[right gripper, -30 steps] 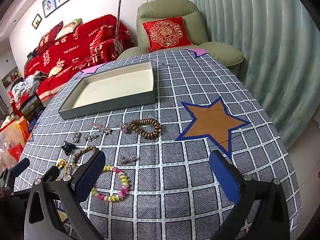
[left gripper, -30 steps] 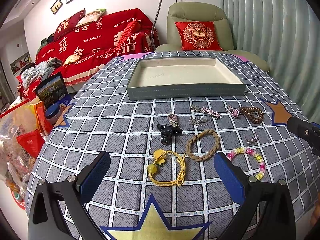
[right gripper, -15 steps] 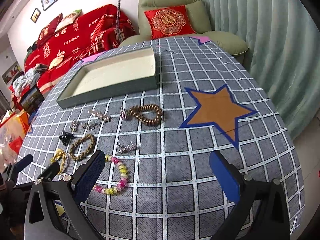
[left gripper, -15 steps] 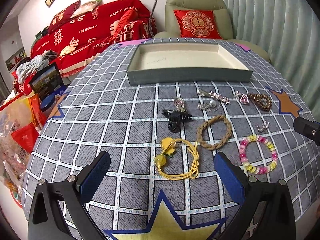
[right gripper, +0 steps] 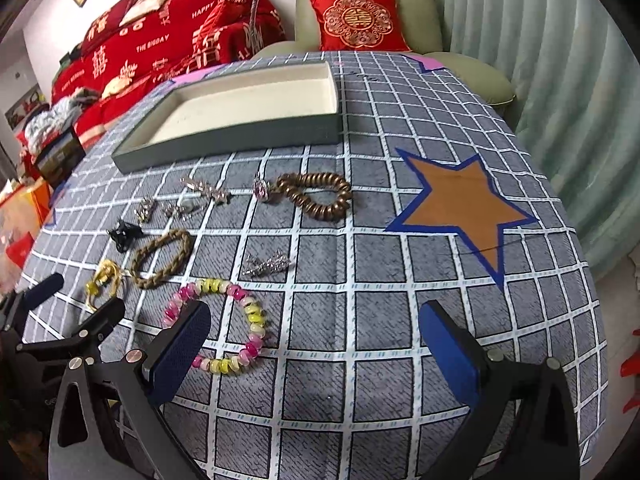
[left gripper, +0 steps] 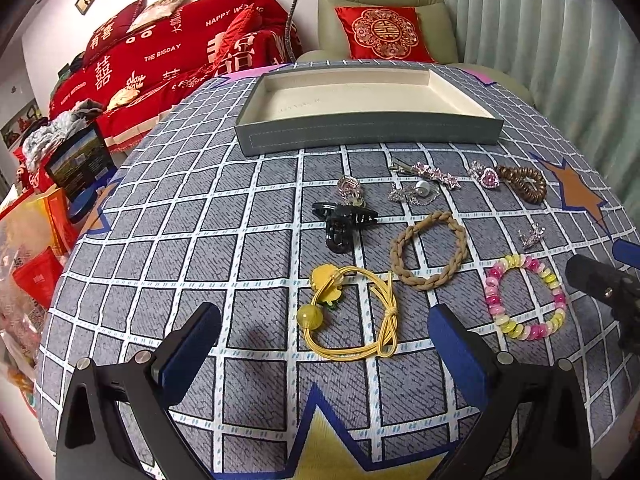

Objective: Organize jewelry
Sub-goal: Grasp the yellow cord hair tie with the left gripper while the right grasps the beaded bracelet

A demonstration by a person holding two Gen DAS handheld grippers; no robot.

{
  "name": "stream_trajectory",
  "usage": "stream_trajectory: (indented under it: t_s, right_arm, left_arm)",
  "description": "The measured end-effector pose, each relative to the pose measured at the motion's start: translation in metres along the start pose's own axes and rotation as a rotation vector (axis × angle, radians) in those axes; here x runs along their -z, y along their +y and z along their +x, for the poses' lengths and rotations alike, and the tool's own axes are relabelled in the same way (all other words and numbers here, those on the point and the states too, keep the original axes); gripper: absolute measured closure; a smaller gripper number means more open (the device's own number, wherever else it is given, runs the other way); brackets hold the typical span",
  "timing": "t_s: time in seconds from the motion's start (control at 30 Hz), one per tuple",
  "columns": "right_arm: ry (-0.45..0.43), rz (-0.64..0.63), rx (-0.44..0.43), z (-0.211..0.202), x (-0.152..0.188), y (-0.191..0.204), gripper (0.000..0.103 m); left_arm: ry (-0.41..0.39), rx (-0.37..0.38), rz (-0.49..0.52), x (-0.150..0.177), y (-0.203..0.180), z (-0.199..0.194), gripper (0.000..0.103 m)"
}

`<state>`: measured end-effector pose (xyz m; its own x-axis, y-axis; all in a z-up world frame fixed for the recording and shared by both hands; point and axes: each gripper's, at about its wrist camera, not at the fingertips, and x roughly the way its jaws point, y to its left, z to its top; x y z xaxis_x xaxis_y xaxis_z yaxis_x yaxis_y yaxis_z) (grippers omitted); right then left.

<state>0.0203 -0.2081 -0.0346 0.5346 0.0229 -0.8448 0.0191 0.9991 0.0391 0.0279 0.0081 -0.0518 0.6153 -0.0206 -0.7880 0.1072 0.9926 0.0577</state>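
An empty grey tray (left gripper: 368, 136) (right gripper: 224, 146) with a cream lining sits at the table's far side. In front of it lie a yellow hair tie (left gripper: 348, 316), a braided tan band (left gripper: 428, 256), a black claw clip (left gripper: 344, 220), a pink-and-yellow bead bracelet (left gripper: 524, 296) (right gripper: 224, 324), a brown coil bracelet (right gripper: 320, 196) and several sparkly clips (left gripper: 428, 176). My left gripper (left gripper: 324, 344) hangs open just short of the yellow hair tie. My right gripper (right gripper: 316, 340) is open, its left finger over the bead bracelet's near edge.
The table wears a grey checked cloth (right gripper: 380, 272) with star patches. A green armchair (left gripper: 384, 8) and curtain (right gripper: 540, 60) stand behind it, a red sofa (left gripper: 160, 56) to the left. Bags and boxes (left gripper: 36, 240) crowd the floor at left.
Both grippers have moved forward and lower toward the jewelry; the pieces look larger and nearer. Both stay open, and nothing on the table has shifted.
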Motion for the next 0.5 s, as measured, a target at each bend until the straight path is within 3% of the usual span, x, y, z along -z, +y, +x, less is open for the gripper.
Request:
stream_trajectory:
  t_s: [0.43,0.5]
  right_arm:
    - [0.076,-0.074,0.028,0.028,0.006,0.021,0.003]
    - [0.075,-0.088,0.014,0.026,0.007,0.023,0.011]
  left_arm:
    - [0.008,0.035,0.056,-0.003,-0.009,0.007,0.001]
    - [0.011,0.064,0.052,-0.003,-0.008,0.007,0.009]
